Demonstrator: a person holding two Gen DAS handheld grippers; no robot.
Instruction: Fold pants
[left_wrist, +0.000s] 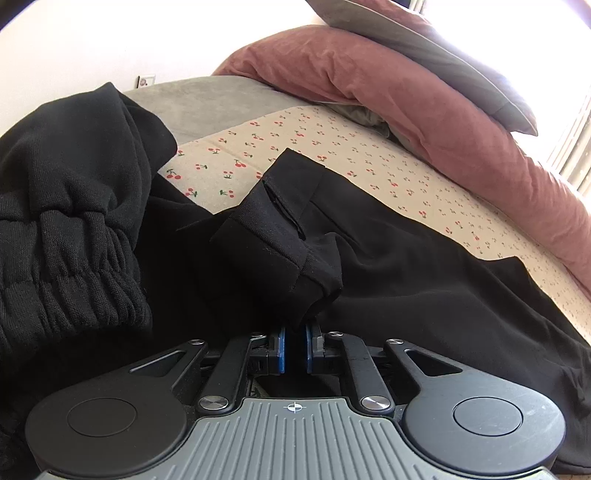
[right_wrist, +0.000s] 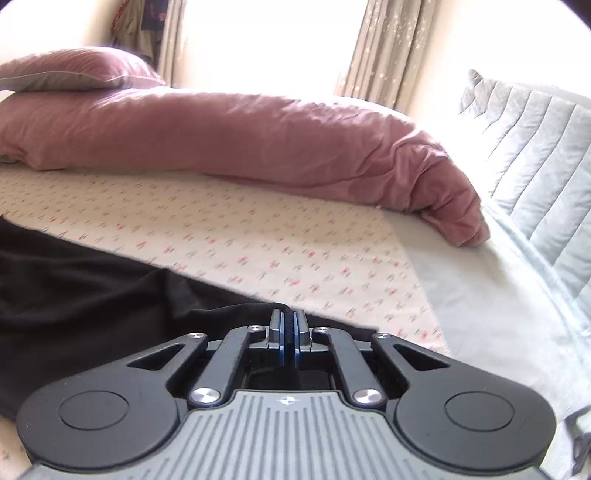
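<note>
The left gripper (left_wrist: 294, 345) pinches a fold of the black pants (left_wrist: 388, 266), which spread ahead of it over the cherry-print bed sheet (left_wrist: 295, 136); the right gripper (right_wrist: 289, 325) is closed at the pants' edge, with the pink duvet (right_wrist: 240, 136) beyond

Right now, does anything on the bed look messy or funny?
Yes. Beside the black pants lies another black garment, bunched in a heap at the left. The pink duvet is rumpled along the far side of the cherry-print sheet.
</note>
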